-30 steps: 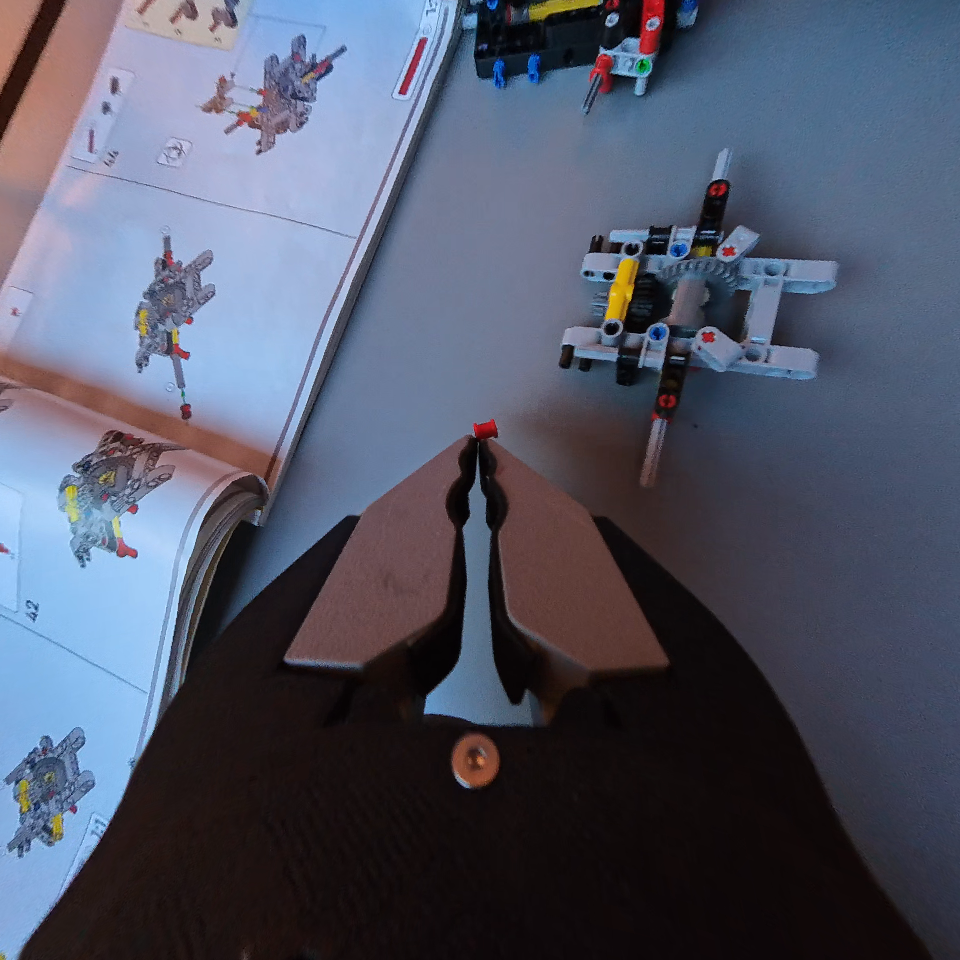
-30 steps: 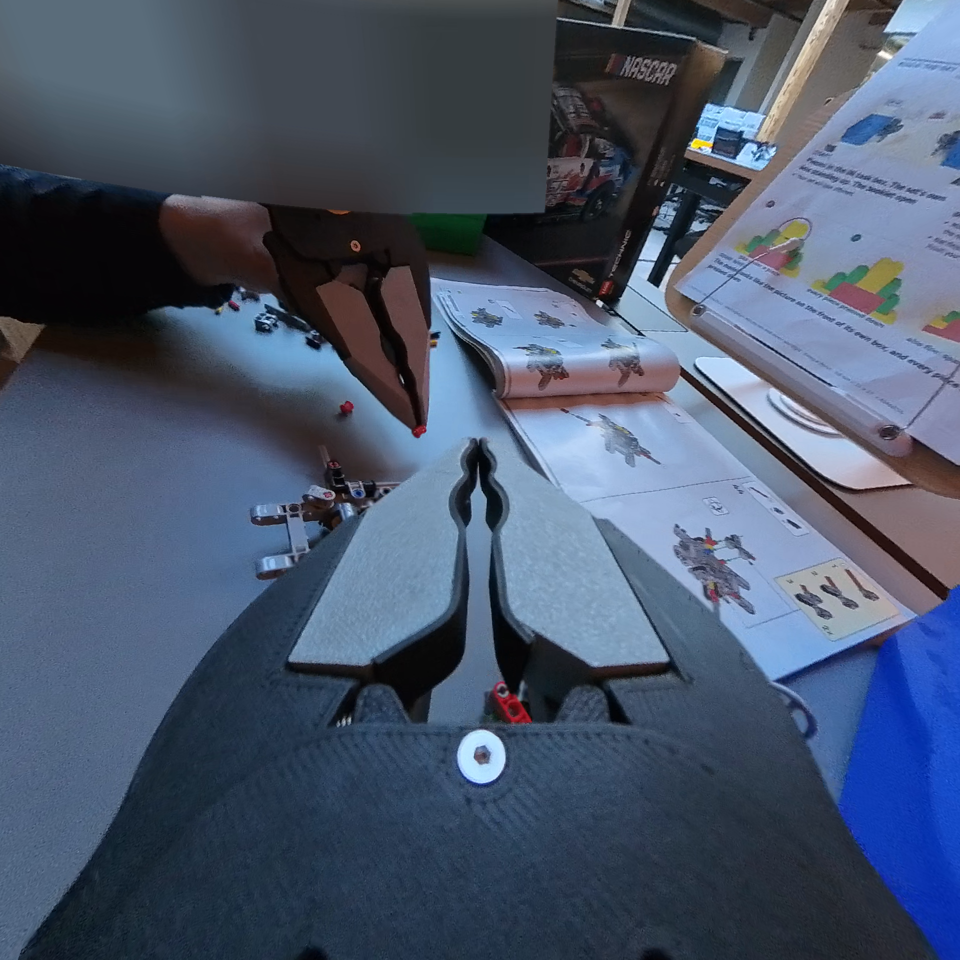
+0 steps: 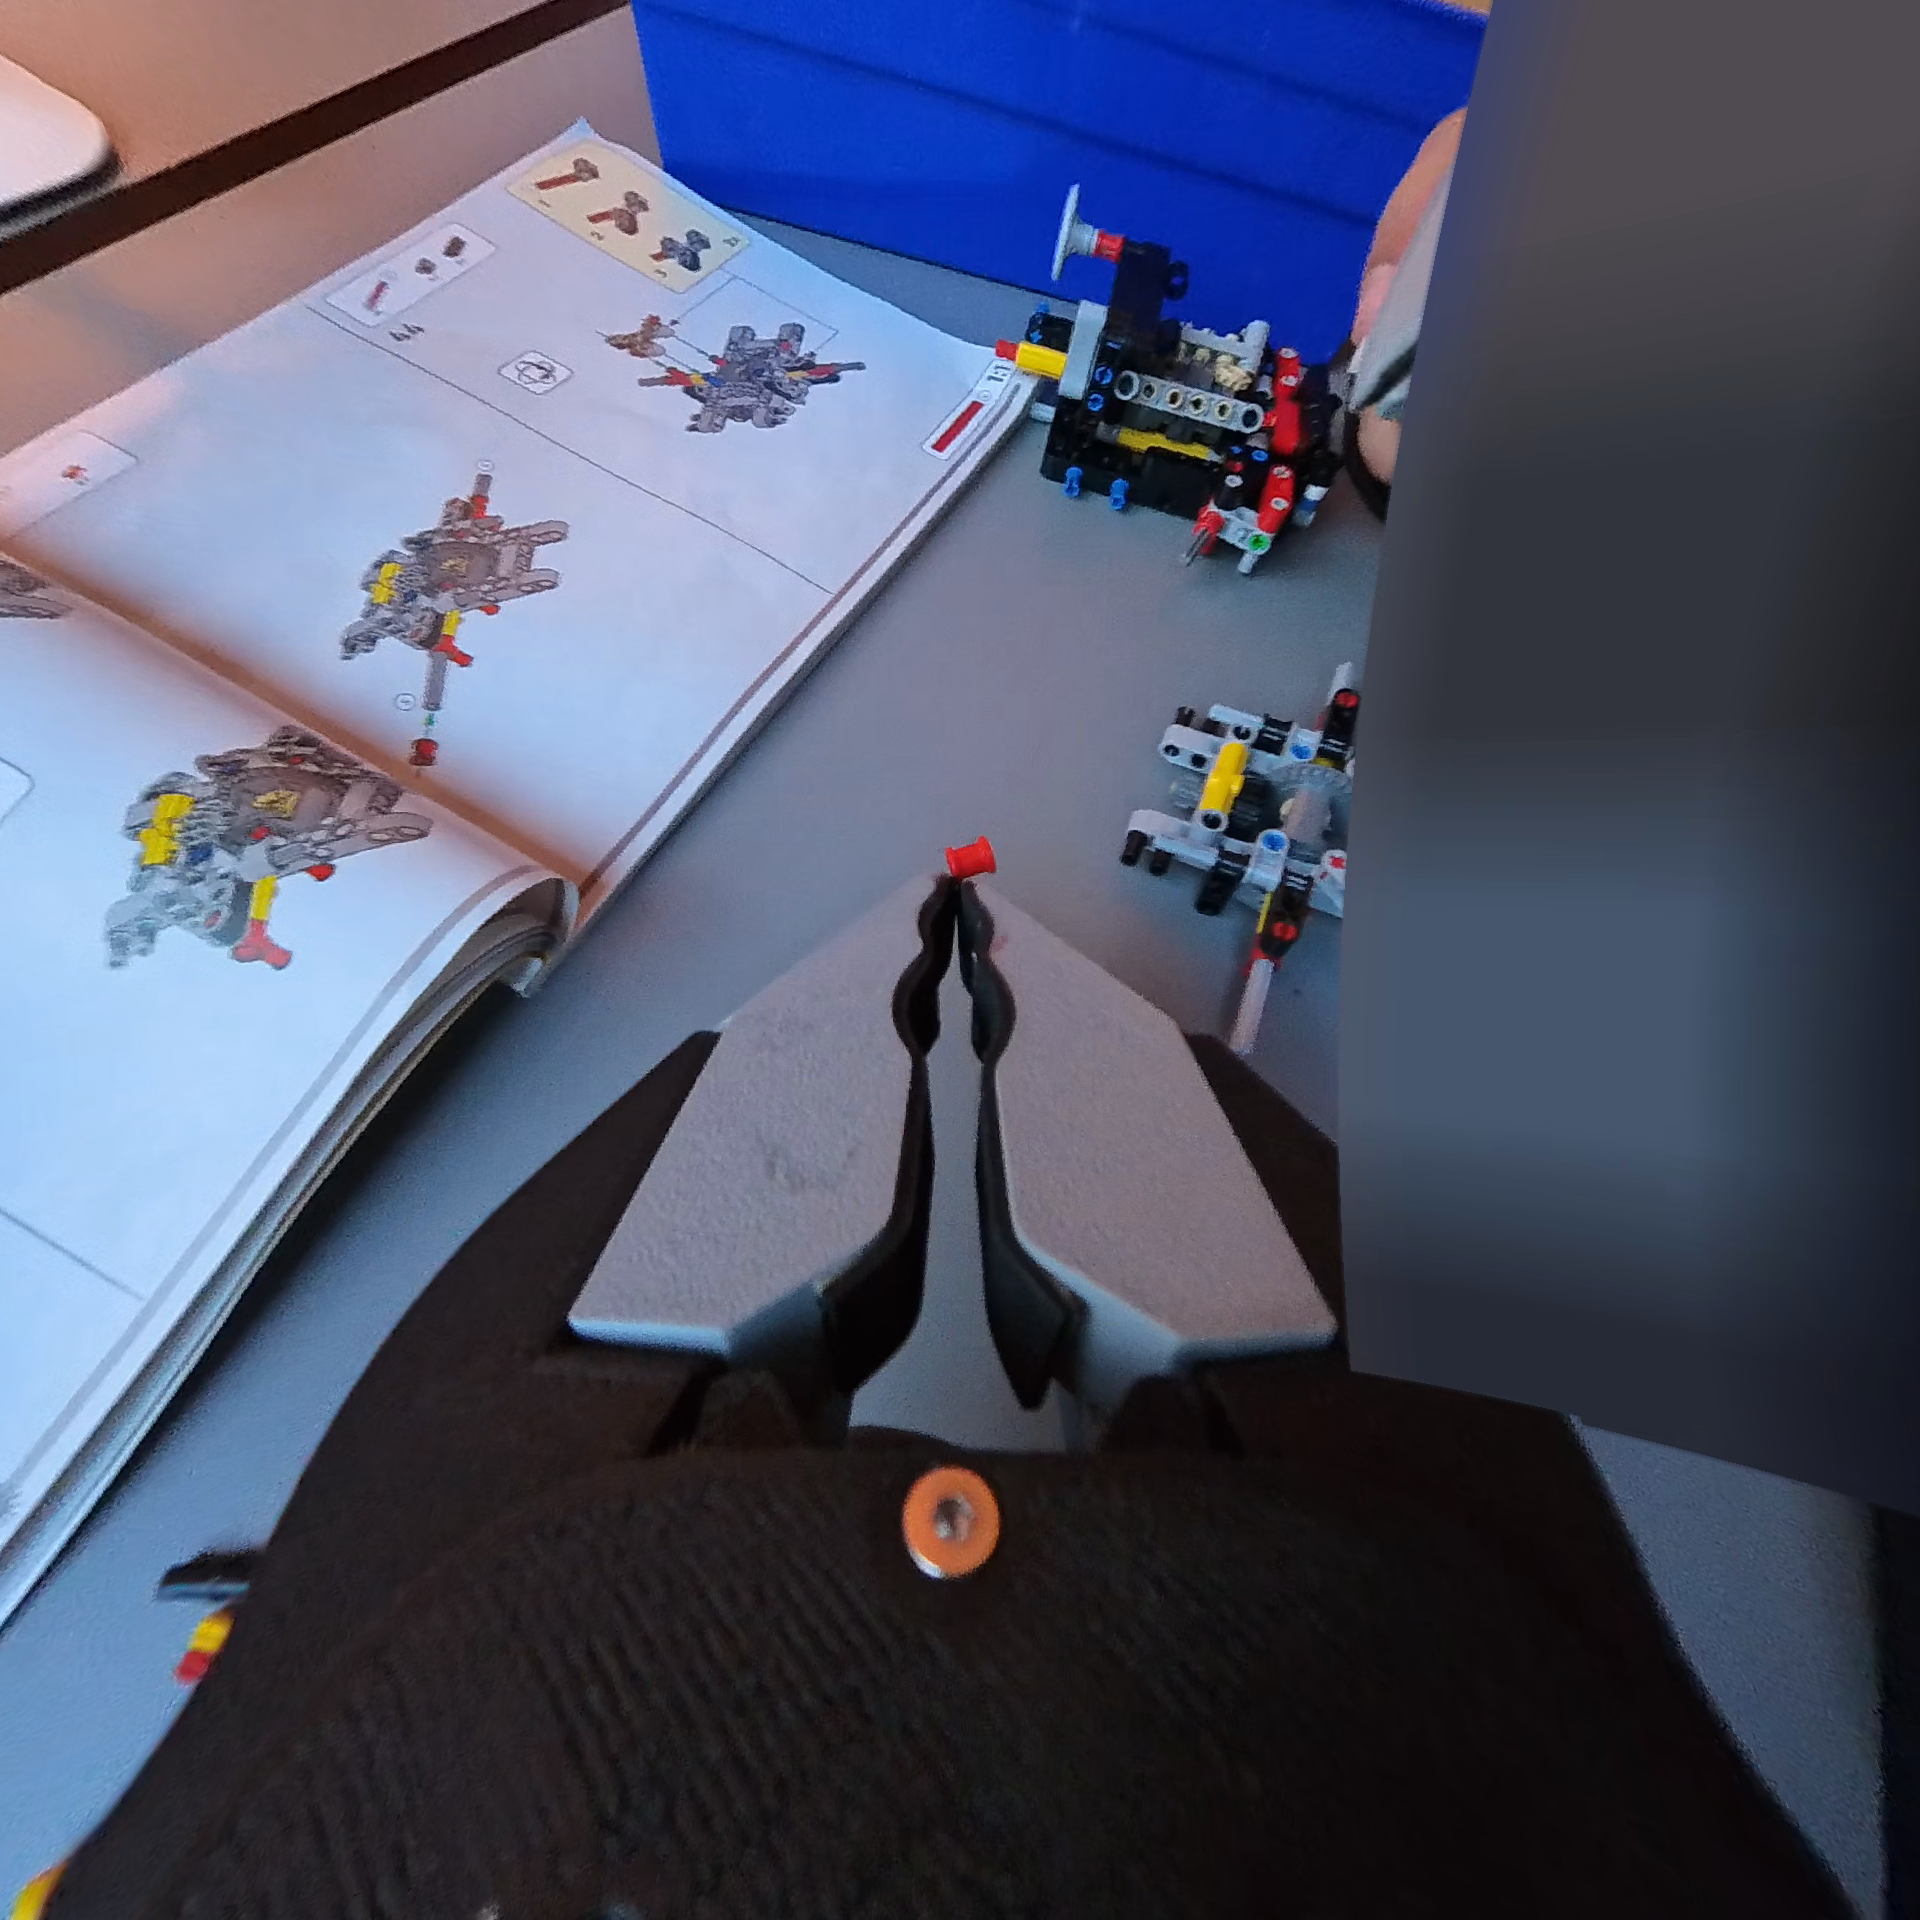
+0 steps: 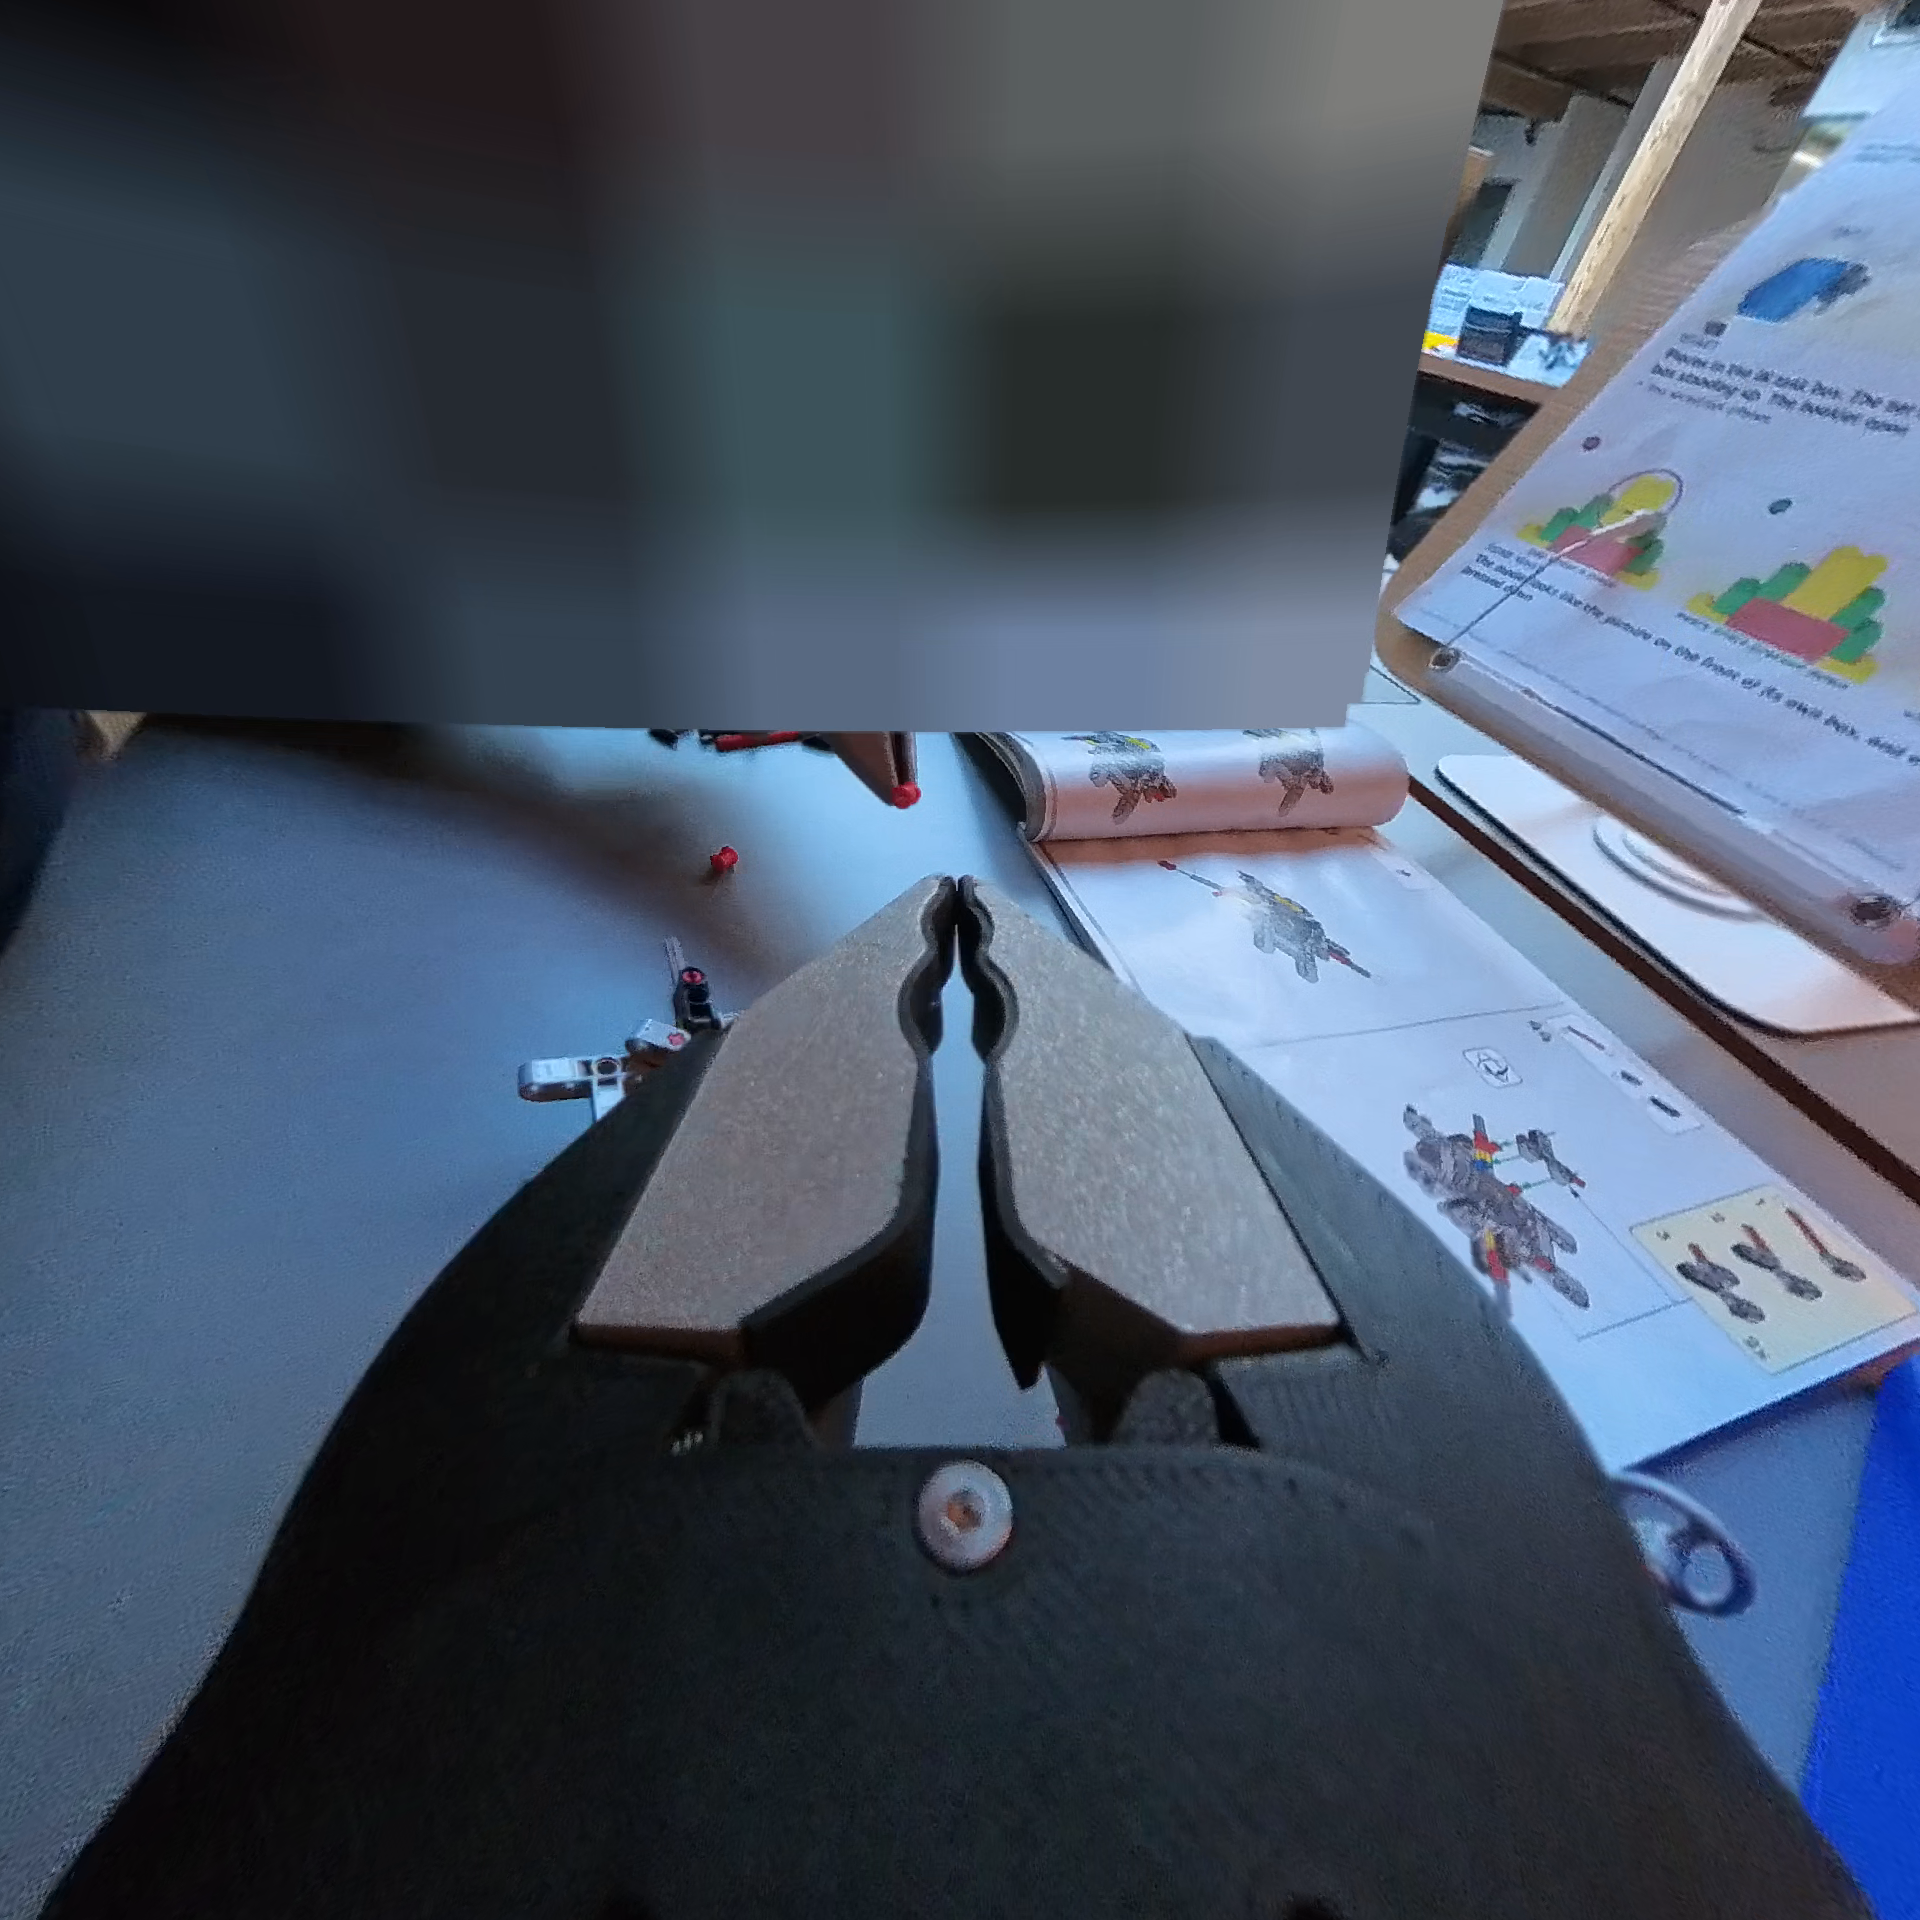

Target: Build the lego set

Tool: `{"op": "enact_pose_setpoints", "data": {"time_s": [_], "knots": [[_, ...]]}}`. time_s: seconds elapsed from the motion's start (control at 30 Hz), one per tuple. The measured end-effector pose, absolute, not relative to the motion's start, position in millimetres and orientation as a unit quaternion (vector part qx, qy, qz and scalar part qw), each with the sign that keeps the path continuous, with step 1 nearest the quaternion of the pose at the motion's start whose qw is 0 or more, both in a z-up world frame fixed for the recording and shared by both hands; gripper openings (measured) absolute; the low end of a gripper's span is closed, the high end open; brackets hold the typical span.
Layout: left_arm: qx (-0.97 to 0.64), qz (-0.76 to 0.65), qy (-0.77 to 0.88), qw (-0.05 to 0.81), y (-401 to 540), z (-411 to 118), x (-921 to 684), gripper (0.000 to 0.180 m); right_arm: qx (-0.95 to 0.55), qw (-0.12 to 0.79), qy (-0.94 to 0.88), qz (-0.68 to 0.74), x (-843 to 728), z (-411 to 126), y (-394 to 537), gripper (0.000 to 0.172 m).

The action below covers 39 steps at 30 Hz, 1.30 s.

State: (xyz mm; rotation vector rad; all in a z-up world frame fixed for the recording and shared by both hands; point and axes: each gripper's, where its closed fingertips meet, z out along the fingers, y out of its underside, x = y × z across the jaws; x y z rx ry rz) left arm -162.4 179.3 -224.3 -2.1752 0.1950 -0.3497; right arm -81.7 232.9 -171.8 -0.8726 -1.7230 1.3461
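Note:
My left gripper [image 3: 956,883] is shut on a small red bush [image 3: 968,858] that sticks out past its fingertips, above the grey table [image 3: 935,675]. It also shows in the right wrist view, where the left gripper's tip [image 4: 894,764] carries the red bush [image 4: 904,795]. A grey-white gear assembly [image 3: 1247,810] lies to the right of the left gripper's tip. My right gripper [image 4: 956,888] is shut with nothing between its fingertips, above the table near the same assembly [image 4: 613,1060]. A second red bush [image 4: 722,859] lies loose on the table.
An open instruction booklet [image 3: 416,623] lies on the left; it also shows in the right wrist view [image 4: 1351,987]. A black assembly [image 3: 1174,416] stands before a blue box [image 3: 1039,104]. A slanted board with a printed sheet [image 4: 1714,520] stands on the right. Spacing between my two grippers at the tips: around 12 centimetres.
My left gripper has tilted up and drawn back, still shut on the red bush. My right gripper has moved lower and nearer the table, still shut.

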Motion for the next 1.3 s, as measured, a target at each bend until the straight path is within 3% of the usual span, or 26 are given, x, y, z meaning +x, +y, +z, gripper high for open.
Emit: {"op": "enact_pose_setpoints", "data": {"time_s": [0.03, 0.3, 0.57, 0.77, 1.13, 1.3], "knots": [[-0.878, -0.155, 0.079, 0.446, 179, -224, -157, 0.0, -0.339, 0.389, -0.681, 0.519, -84, -171, 229, 0.0], [-0.84, -0.31, 0.04, 0.444, 181, -215, -125, 0.0, -0.323, 0.413, -0.716, 0.461, -107, -170, 185, 0.0], [-0.826, -0.333, 0.056, 0.451, 177, -203, -109, 0.0, -0.272, 0.471, -0.751, 0.373, -110, -173, 159, 0.007], [-0.804, -0.387, 0.045, 0.449, 174, -195, -104, 0.0, -0.291, 0.463, -0.756, 0.359, -110, -184, 169, 0.009], [-0.817, -0.359, 0.049, 0.449, 174, -198, -106, 0.0, -0.285, 0.456, -0.765, 0.354, -113, -191, 166, 0.0], [-0.857, -0.254, 0.034, 0.448, 175, -211, -143, 0.0, -0.338, 0.42, -0.75, 0.383, -115, -196, 186, 0.001]]}}
